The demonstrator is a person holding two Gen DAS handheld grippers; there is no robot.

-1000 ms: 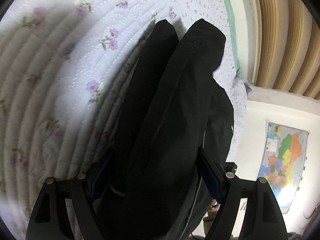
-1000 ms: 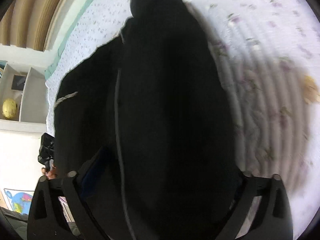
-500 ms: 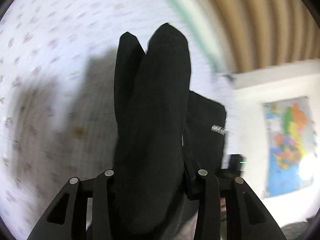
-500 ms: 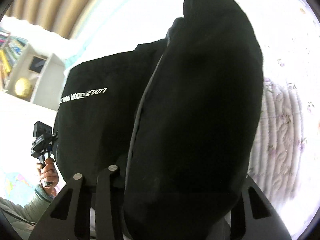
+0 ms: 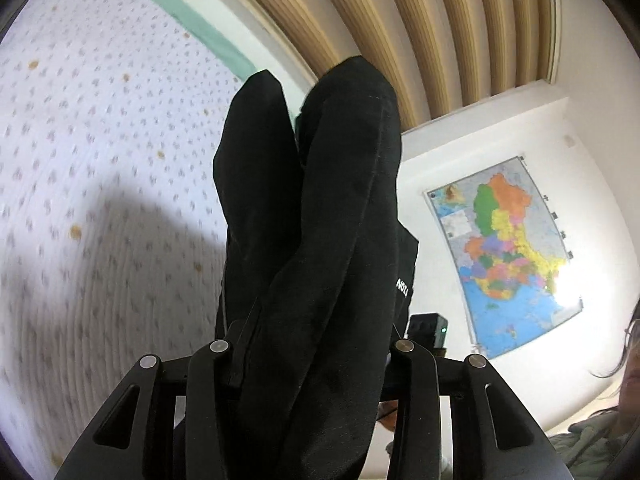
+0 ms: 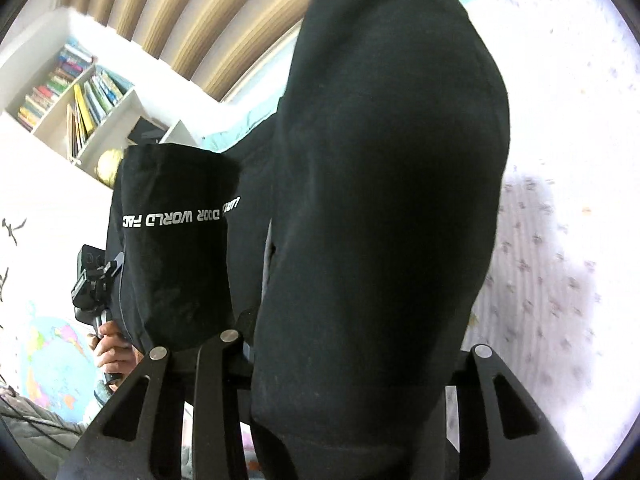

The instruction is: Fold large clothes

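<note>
A large black garment (image 5: 320,216) with white lettering hangs in the air above the bed. My left gripper (image 5: 312,360) is shut on a thick fold of it, and the cloth drapes forward over the fingers. In the right wrist view the same black garment (image 6: 384,184) fills the middle, and my right gripper (image 6: 352,348) is shut on another bunched fold. The lettered part (image 6: 180,216) hangs to the left. The fingertips of both grippers are hidden by cloth.
A white quilted bedspread with small flowers (image 5: 100,160) lies below, also at the right of the right wrist view (image 6: 560,200). Wooden slatted headboard (image 5: 400,20), wall map (image 5: 508,256), bookshelf (image 6: 72,92). The person's other hand and gripper (image 6: 96,300) show at left.
Both grippers have lifted the garment up off the bed and tilted toward the headboard and wall. The lettered part now hangs free.
</note>
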